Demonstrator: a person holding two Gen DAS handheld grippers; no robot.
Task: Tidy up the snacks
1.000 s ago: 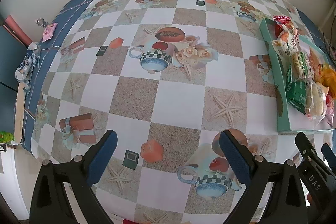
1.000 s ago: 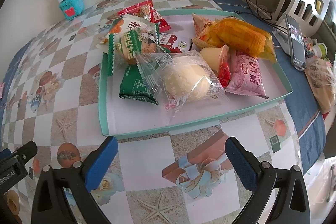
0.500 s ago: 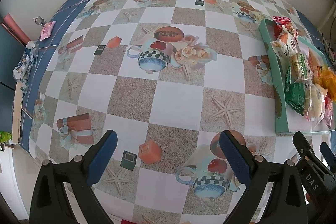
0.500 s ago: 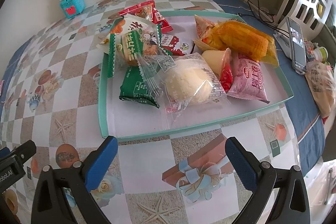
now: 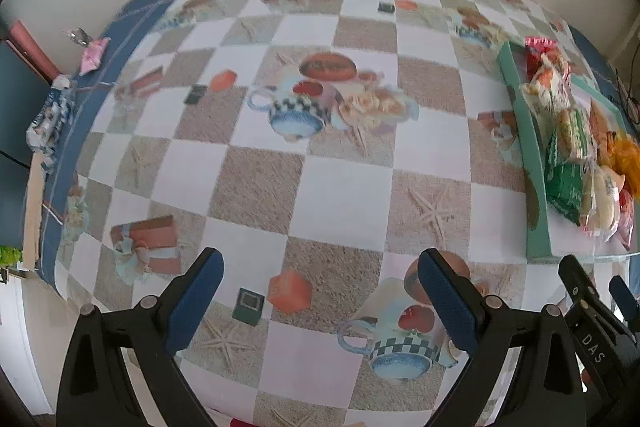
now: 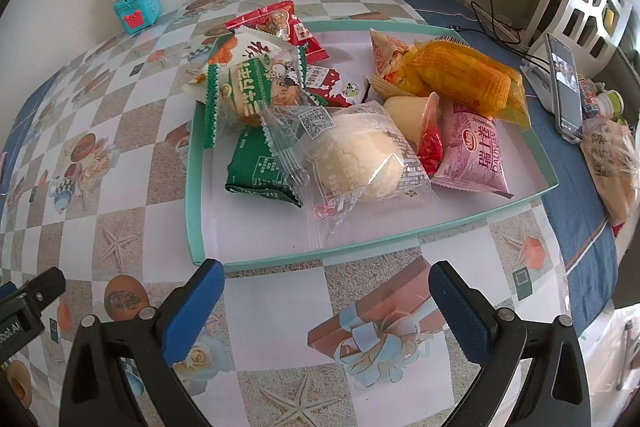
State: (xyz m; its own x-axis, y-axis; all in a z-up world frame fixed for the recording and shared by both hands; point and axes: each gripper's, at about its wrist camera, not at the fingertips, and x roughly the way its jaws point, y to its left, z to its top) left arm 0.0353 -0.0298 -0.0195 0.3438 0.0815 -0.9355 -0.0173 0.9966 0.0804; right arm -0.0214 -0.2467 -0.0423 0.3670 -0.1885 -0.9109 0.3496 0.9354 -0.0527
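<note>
A shallow teal tray [image 6: 192, 187] on the patterned table holds several wrapped snacks: a clear-wrapped bun [image 6: 356, 159], a green packet [image 6: 256, 171], a white and green packet [image 6: 256, 79], a red packet [image 6: 280, 23], a pink packet [image 6: 476, 155] and an orange packet [image 6: 464, 75]. My right gripper [image 6: 324, 291] is open and empty, just short of the tray's near rim. My left gripper [image 5: 320, 283] is open and empty over the bare tablecloth, left of the tray [image 5: 532, 163].
A teal box with a white power strip [image 6: 136, 3] stands at the back wall. A phone on a stand [image 6: 564, 83] and a bagged item [image 6: 612, 163] lie right of the tray. The table's left edge [image 5: 44, 187] drops off near small wrapped items [image 5: 92, 51].
Both grippers have drawn back and up a little, so the table and tray sit slightly farther off. Jaws stay open. The snacks have not moved.
</note>
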